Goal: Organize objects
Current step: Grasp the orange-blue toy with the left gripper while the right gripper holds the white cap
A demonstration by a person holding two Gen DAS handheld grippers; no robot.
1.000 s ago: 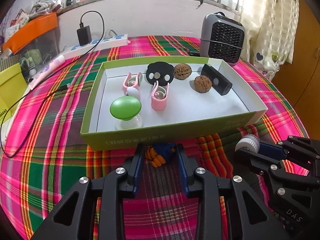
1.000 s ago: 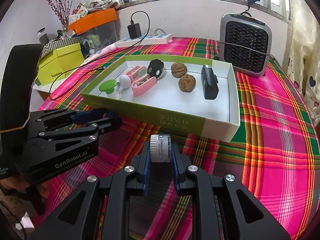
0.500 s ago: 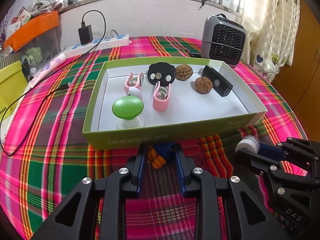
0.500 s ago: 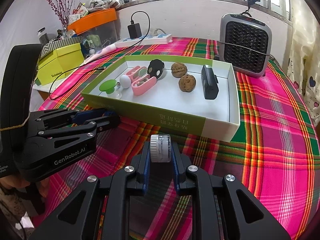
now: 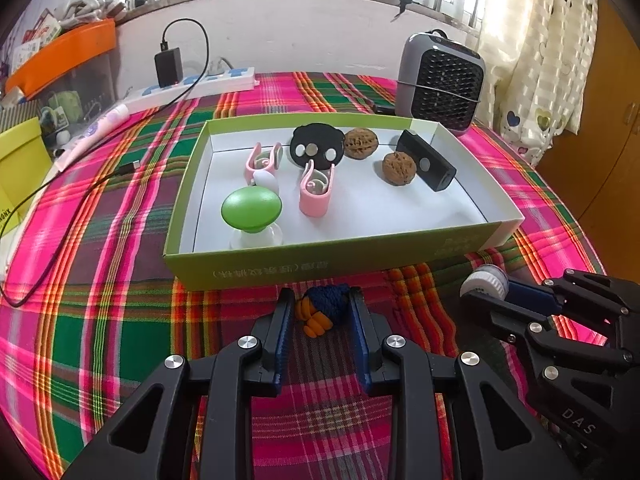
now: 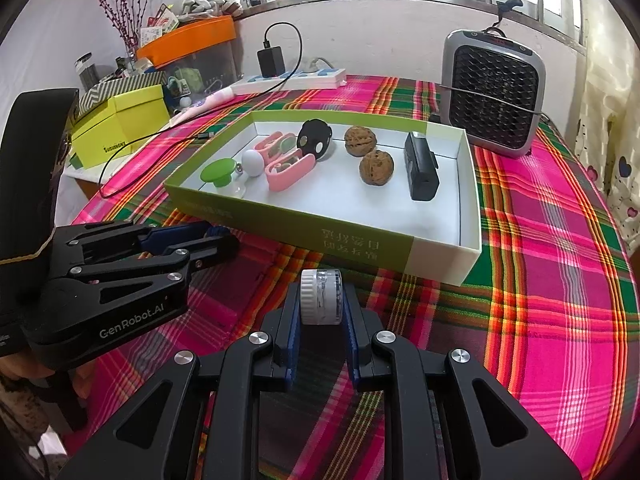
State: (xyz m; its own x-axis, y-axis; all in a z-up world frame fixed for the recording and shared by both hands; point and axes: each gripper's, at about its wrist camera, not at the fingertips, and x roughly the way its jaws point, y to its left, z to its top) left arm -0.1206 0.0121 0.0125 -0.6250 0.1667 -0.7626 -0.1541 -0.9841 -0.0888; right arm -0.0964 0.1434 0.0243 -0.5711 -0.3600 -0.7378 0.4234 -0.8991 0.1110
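Observation:
A small blue and orange knitted toy (image 5: 329, 305) lies on the plaid cloth just in front of the green box (image 5: 320, 270). My left gripper (image 5: 321, 301) is shut on it, one pad on each side. My right gripper (image 6: 321, 296) is shut on a small clear jar with a white ribbed cap (image 6: 320, 300), held just above the cloth near the box's front wall (image 6: 360, 242). In the left wrist view the jar (image 5: 481, 281) and right gripper (image 5: 487, 291) show at the right. Inside the box sit a green knob (image 5: 251, 210), two pink clips (image 5: 316, 190), two walnuts (image 5: 398, 168) and black items.
A grey fan heater (image 6: 494, 92) stands behind the box at the right. A power strip with a black charger (image 5: 192, 82) and its cable (image 5: 52, 192) run along the back left. A yellow box (image 6: 120, 128) and an orange bin (image 6: 188, 36) sit off the table's left edge.
My left gripper's jaws have drawn in onto the knitted toy. The right gripper and its jar have stayed where they were.

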